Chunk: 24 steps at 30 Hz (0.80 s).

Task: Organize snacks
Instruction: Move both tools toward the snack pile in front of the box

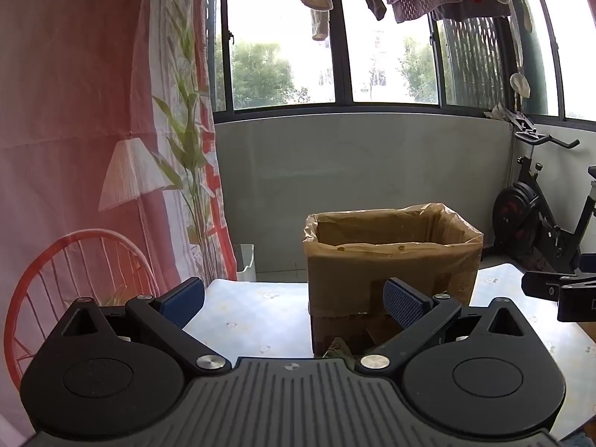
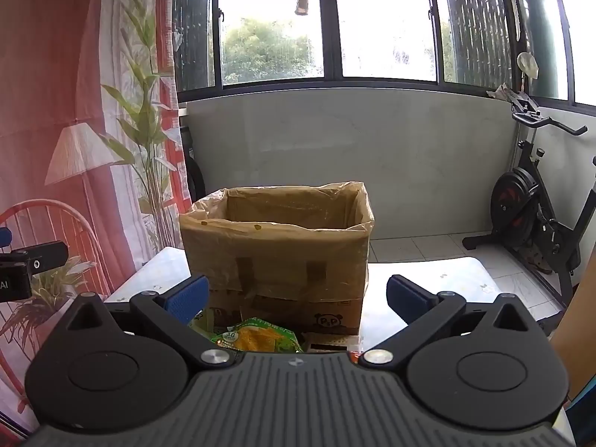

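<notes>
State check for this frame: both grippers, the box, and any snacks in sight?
left gripper: jaws open, holding nothing.
right gripper: jaws open, holding nothing.
cardboard box: upright on the table, top open, lined with a plastic bag.
green snack packet: lying in front of the box, ungrasped.

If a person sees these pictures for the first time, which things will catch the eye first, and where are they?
The eye falls first on the cardboard box, lined with a plastic bag, standing open on the table in the middle of both views. Next comes the green snack packet lying in front of the box, between the open right gripper and the box. An exercise bike stands at the far right by the wall.
</notes>
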### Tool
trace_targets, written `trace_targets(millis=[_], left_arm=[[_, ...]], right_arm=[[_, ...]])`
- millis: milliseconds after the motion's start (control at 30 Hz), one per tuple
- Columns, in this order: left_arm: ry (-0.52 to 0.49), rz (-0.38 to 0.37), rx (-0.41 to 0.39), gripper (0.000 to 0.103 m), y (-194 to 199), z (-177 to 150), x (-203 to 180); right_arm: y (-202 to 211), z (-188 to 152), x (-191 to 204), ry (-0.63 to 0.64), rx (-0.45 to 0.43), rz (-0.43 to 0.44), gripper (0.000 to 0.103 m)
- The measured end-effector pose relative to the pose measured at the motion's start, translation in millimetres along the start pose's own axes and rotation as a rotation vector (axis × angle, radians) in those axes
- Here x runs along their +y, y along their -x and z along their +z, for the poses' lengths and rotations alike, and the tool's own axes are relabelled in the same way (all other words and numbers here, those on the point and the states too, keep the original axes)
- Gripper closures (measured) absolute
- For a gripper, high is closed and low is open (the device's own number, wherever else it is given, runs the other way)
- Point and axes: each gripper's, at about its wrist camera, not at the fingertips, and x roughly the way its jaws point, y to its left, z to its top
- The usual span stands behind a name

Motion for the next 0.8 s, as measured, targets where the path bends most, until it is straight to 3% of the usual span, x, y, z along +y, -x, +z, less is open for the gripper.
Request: trace_targets(millis=[800], left_arm=[[-0.011, 0.004, -0.011, 0.0, 1.5, 0.1, 1.5]], right_arm=[[-3.6, -0.6, 1.4, 0.02, 0.004, -0.011, 0.0]])
